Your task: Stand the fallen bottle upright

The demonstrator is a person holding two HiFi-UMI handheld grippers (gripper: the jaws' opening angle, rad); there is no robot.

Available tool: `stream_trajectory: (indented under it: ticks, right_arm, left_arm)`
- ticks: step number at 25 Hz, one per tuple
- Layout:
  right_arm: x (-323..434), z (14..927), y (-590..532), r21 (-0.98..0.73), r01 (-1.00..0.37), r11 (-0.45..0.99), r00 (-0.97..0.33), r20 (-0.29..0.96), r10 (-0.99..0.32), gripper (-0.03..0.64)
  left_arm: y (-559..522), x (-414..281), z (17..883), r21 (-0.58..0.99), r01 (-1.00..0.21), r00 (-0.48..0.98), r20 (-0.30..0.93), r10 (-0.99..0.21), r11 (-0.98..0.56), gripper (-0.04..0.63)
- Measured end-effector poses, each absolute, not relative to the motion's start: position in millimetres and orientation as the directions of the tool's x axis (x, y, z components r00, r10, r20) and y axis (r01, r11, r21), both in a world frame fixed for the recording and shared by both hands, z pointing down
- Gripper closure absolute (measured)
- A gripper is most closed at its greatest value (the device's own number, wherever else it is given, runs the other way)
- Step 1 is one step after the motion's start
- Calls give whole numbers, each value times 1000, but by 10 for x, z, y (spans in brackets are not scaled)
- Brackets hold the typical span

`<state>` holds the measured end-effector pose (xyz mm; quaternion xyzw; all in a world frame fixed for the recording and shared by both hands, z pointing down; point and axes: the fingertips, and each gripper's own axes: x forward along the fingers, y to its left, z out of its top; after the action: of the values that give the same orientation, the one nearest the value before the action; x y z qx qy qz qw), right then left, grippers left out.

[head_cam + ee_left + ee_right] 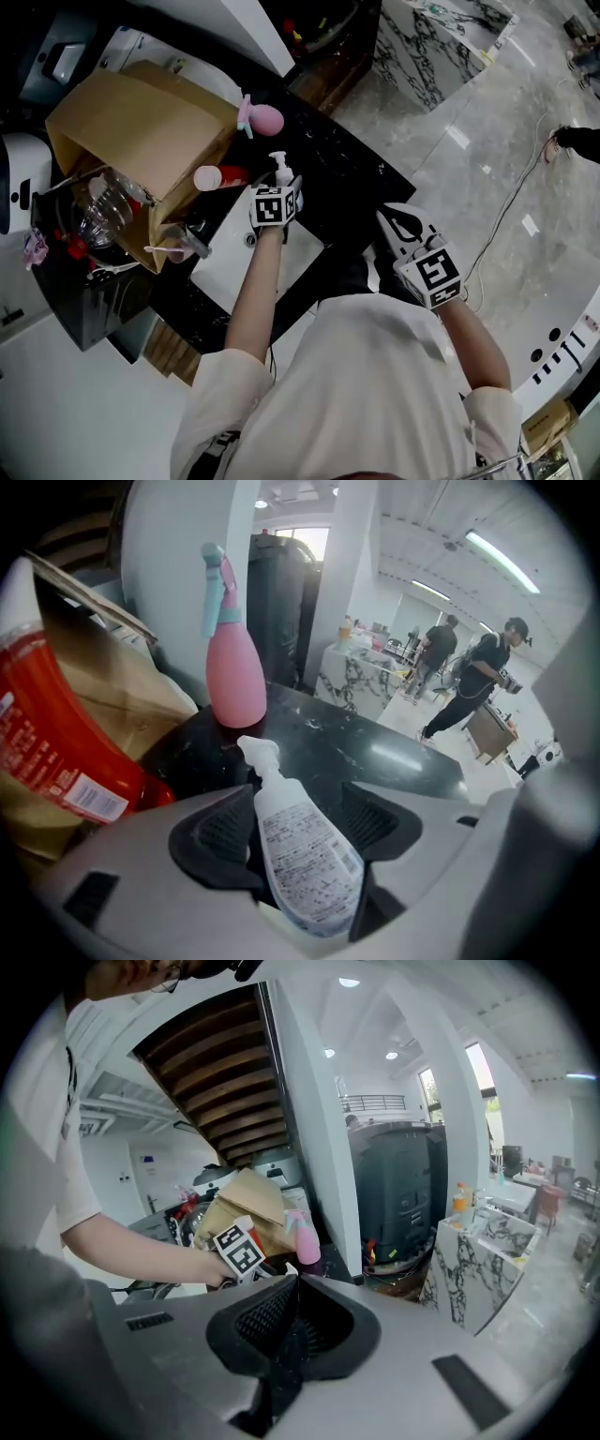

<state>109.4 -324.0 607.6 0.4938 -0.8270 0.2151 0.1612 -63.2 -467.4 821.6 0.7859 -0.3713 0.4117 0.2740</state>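
While the dark ribbed pads (220,832) of the left gripper (298,799) stand wide apart without visibly pressing it, the small white plastic spray bottle (305,855) sits between them, upright on the glossy black countertop (342,173) just right of the brown cardboard box (141,127). A red white-capped bottle (223,176) sits against that box, and a pink spray bottle (262,116) stands at its far corner. The right gripper (292,1283), jaws closed together on nothing, hangs well to the right of the box.

Three bottles are counted beside the one cardboard box (141,122): one pink spray bottle (262,116), one red bottle (223,177) and one clear spray bottle (280,169). Two grippers are counted near the box: the left hand-held gripper (298,803) and the right hand-held gripper (398,225). Two people (436,658) are seen far beyond it.
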Motion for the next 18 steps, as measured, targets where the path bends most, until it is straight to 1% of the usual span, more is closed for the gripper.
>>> stream_trajectory:
  ticks: [3,13,18]
  right_arm:
    - [1075,6105,-3235,-205,-885,418,-463,478,-746,584]
    - [1031,6172,-3116,-220,-882,418,-470,497,-730,584]
    - [1040,6143,-3052,-206,-884,419,-464,498,-733,584]
  left_arm:
    - [-4713,-644,8344,139,-836,354,876,-328,-531,288]
    - [-4783,-643,8542,213,-885,350,891,-290,-415,285]
    - [-4787,-626,8520,218,-878,367,877,-308,-426,332]
